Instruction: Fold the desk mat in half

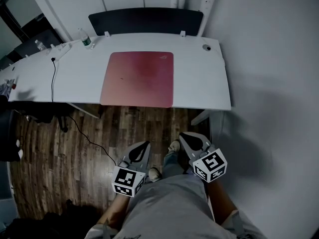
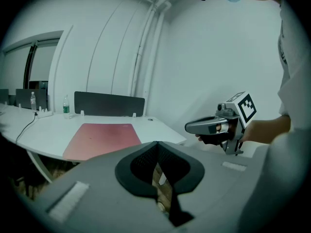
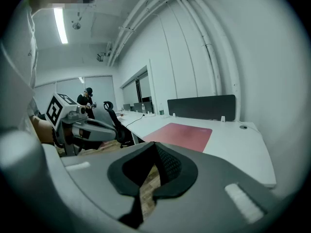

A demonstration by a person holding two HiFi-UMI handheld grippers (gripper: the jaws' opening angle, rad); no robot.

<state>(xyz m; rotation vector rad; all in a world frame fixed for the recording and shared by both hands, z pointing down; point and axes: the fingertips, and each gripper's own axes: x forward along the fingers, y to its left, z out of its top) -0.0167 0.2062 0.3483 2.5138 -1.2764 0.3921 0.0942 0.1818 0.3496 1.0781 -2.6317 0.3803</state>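
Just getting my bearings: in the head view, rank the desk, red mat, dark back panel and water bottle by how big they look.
1. white desk
2. red mat
3. dark back panel, long but thin, not far behind the mat
4. water bottle, by far the smallest

A: Desk mat [image 2: 104, 137]?
B: Near edge partly behind left gripper [image 2: 156, 143].
A: Desk [image 1: 199, 78], left end?
B: Small clutter [image 1: 7, 85], cut by frame edge, unidentifiable.
A: Bottle [image 1: 85, 38]?
B: Label illegible.
A: Distant person [image 3: 87, 98]?
B: Too small for detail.
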